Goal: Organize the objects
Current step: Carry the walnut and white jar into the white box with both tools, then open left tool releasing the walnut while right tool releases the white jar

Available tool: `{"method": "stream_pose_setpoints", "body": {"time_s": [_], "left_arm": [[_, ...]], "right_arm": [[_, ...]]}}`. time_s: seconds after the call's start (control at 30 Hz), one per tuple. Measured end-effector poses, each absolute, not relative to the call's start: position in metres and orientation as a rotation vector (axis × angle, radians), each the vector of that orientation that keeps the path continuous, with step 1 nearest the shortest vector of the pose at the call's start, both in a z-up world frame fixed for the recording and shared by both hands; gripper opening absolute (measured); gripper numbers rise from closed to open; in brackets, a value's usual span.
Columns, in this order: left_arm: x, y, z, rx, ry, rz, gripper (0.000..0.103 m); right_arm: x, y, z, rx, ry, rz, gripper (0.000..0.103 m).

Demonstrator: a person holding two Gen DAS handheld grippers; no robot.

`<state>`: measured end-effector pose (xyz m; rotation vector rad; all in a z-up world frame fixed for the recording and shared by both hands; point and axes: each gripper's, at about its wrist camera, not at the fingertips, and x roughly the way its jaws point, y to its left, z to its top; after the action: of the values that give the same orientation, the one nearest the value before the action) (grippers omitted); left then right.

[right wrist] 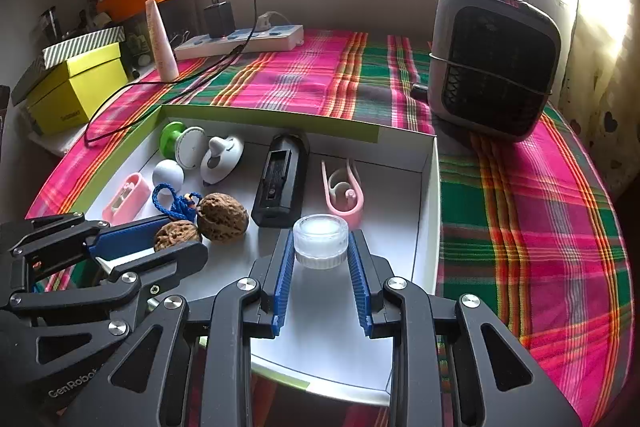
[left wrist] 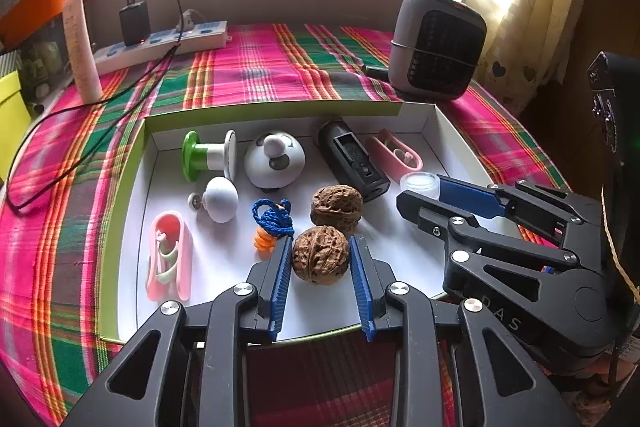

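Note:
A shallow white box point(left wrist: 280, 109) lies on the plaid cloth. My left gripper point(left wrist: 321, 243) is shut on a brown walnut point(left wrist: 320, 259) near the box's front edge, blue pads pressing both sides. A second walnut point(left wrist: 337, 209) lies just behind it. My right gripper point(right wrist: 320, 239) is shut on a small clear jar point(right wrist: 320, 239) with a white filling, low over the box's right front. The left wrist view shows the right gripper point(left wrist: 420, 191) at the right. Also in the box are a black device point(left wrist: 354, 163), two pink clips point(left wrist: 170, 259), a blue cord point(left wrist: 274, 221) and white knobs point(left wrist: 220, 197).
A grey heater point(left wrist: 438, 43) stands on the cloth behind the box at the right. A white power strip point(left wrist: 160, 45) with a black charger and trailing cable lies at the back left, beside an upright tube point(left wrist: 82, 51). A yellow box point(right wrist: 76, 87) sits off the left edge.

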<state>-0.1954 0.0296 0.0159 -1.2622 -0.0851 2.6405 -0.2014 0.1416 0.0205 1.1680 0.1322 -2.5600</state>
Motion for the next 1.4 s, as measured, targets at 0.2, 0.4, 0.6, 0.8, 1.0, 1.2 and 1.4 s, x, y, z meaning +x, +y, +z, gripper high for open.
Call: {"method": "stream_pose_setpoints", "body": {"time_s": [0.2,0.4,0.6,0.8,1.0,1.2,1.4], "left_arm": [[-0.195,0.029,0.016,-1.266,-0.093,2.637,0.027],[-0.195,0.028,0.016,-1.266,-0.090,2.637,0.027],[-0.194,0.029,0.016,-1.266,-0.087,2.639,0.028],[-0.194,0.028,0.016,-1.267,-0.090,2.639,0.028],[-0.193,0.028,0.017,-1.269,-0.092,2.640,0.028],[-0.192,0.027,0.018,-1.263,-0.097,2.643,0.028],[-0.190,0.027,0.020,-1.259,-0.091,2.646,0.030]], "right_arm": [[-0.200,0.140,0.020,1.170,0.150,-2.559,0.029],[-0.200,0.139,0.020,1.176,0.156,-2.558,0.029],[-0.198,0.137,0.020,1.183,0.167,-2.555,0.029],[-0.197,0.137,0.020,1.186,0.169,-2.553,0.029],[-0.195,0.137,0.020,1.191,0.178,-2.551,0.029],[-0.193,0.138,0.020,1.195,0.175,-2.555,0.031],[-0.191,0.139,0.022,1.190,0.175,-2.566,0.035]]}}
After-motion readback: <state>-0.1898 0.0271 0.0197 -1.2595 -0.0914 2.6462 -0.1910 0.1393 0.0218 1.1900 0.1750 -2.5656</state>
